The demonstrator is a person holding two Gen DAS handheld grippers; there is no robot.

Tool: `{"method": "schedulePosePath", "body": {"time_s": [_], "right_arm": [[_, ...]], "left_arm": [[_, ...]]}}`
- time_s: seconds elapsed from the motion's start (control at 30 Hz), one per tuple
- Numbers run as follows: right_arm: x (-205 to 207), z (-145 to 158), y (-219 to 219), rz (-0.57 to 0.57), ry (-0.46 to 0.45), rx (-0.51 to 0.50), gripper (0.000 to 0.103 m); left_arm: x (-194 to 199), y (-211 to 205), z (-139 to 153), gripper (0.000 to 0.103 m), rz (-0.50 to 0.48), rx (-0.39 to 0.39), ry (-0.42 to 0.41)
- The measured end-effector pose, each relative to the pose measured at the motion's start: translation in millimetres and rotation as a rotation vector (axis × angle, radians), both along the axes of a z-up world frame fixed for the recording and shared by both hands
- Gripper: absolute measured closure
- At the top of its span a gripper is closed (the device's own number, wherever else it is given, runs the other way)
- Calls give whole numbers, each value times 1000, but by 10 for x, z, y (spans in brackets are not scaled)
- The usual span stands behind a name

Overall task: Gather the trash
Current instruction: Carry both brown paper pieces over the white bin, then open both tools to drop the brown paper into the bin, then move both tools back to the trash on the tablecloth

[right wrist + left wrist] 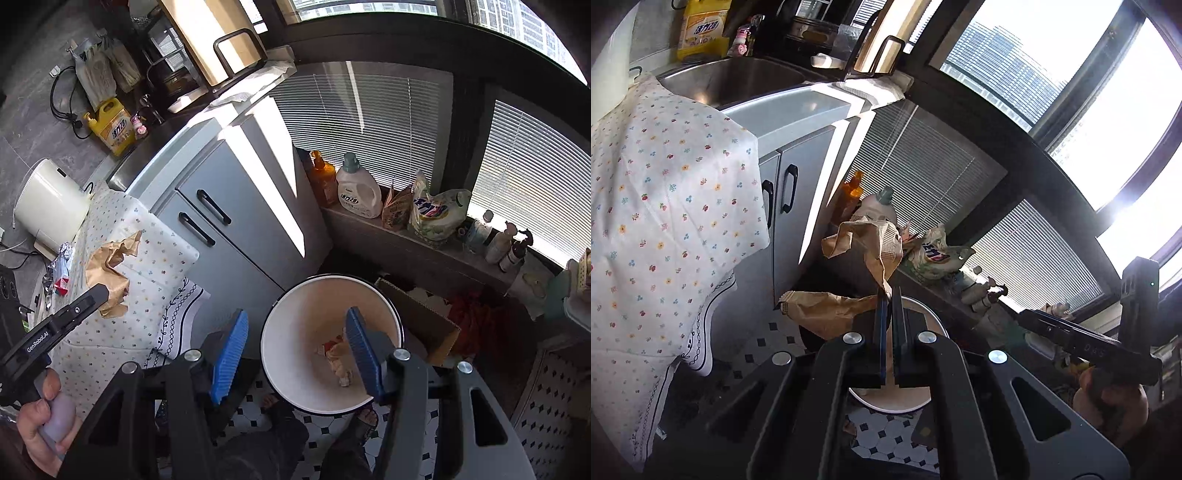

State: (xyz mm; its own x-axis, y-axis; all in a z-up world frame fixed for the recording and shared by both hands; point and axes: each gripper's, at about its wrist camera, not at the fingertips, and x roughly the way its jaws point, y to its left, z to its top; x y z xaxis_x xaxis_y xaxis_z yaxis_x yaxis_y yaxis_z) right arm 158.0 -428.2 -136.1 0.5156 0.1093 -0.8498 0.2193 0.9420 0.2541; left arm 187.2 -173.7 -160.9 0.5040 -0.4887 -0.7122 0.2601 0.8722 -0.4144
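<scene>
Brown paper pinched in left claw; right claw spread above bin.

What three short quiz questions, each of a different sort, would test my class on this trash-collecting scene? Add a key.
1. True or false: the right gripper is clamped on a piece of trash.
2. What does the left gripper hold? A: crumpled brown paper. B: an orange bottle. C: a white detergent jug.
3. Fill in: some trash already lies in the white ____ on the floor.

Key: 1 false, its jaws stand open and empty. 2 A. 3 bin.
</scene>
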Motion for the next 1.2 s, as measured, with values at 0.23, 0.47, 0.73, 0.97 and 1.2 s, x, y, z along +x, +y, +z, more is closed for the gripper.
{"method": "schedulePosePath", "body": {"time_s": [0.23,0.47,0.73,0.97,1.2], "right_arm": [[-214,-48,-333,-88,19,9,42],[-333,-12,-478,-126,13,-2,42],[-382,-9,-569,-146,16,-2,42],[-256,51,-455,-114,-6,-2,28],[43,252,-111,-54,-79,-29,9]], "left_arm": [[-11,-476,-207,100,-122,8,56],[-1,-840,-414,97,-214,-6,132],[63,-910,-448,39,-210,-41,142],[148,-656,-293,19,-125,16,90],[208,-137,-4,11,12,63,11]]}}
